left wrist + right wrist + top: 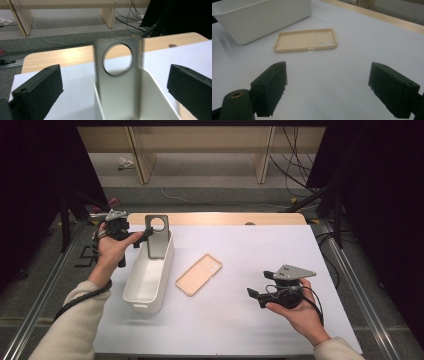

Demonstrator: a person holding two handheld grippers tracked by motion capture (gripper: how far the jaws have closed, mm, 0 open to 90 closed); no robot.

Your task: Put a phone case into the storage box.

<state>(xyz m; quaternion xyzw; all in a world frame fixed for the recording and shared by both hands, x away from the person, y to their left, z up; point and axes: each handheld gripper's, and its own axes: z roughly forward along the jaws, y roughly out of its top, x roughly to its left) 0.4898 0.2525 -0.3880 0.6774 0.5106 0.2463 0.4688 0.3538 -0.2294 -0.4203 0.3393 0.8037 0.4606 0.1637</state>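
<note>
A grey phone case [158,240] with a round camera hole stands upright in the far end of a white bin [145,292], leaning on its end wall. My left gripper [141,238] is just left of that case, jaws open; in the left gripper view the grey case [117,82] stands between the wide-apart jaws, touching neither. A beige phone case [199,274] lies hollow side up on the table, right of the bin. My right gripper [261,284] hovers open and empty at the right, facing the beige case [305,40] and the bin [262,20].
A white sheet [250,245] covers the table, with a wooden strip [225,218] along the far edge. Beyond it are grey floor, wooden shelf legs and loose cables. Metal rails run along both sides of the table.
</note>
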